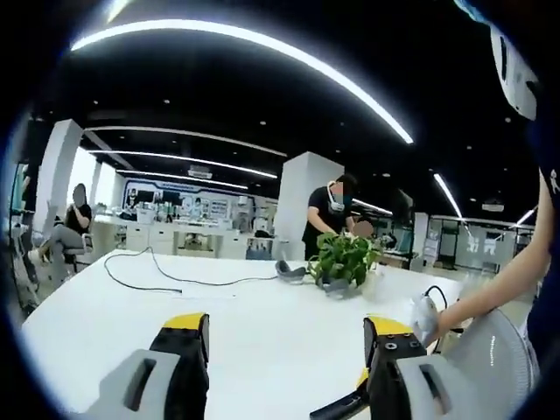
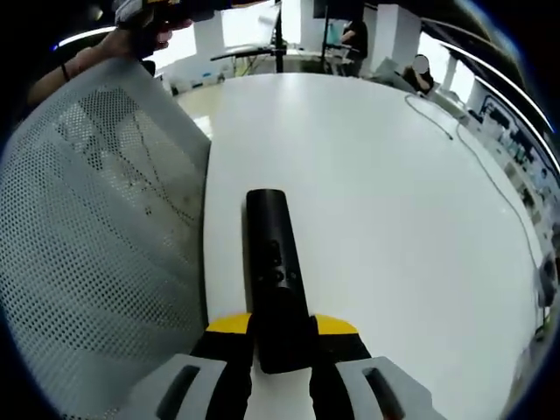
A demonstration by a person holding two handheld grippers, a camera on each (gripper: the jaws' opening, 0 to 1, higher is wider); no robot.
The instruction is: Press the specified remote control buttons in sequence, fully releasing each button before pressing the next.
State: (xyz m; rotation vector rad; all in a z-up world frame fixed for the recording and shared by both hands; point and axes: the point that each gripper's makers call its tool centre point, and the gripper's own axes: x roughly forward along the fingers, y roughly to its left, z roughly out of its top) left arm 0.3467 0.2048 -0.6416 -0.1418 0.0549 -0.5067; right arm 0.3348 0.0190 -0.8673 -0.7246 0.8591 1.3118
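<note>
Right claw (image 2: 282, 346) clamped on the remote's (image 2: 273, 262) near end, held out over the white desk (image 2: 394, 192). Remote: slim, rigid, light, probably slick plastic; grip well clear of the buttons. Left claw (image 1: 287, 337) apart, empty, over the desk.

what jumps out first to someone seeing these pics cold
In the right gripper view, a black remote sits clamped between the right gripper jaws above the white table, beside a grey mesh chair back. In the left gripper view, a potted plant stands mid-table.
</note>
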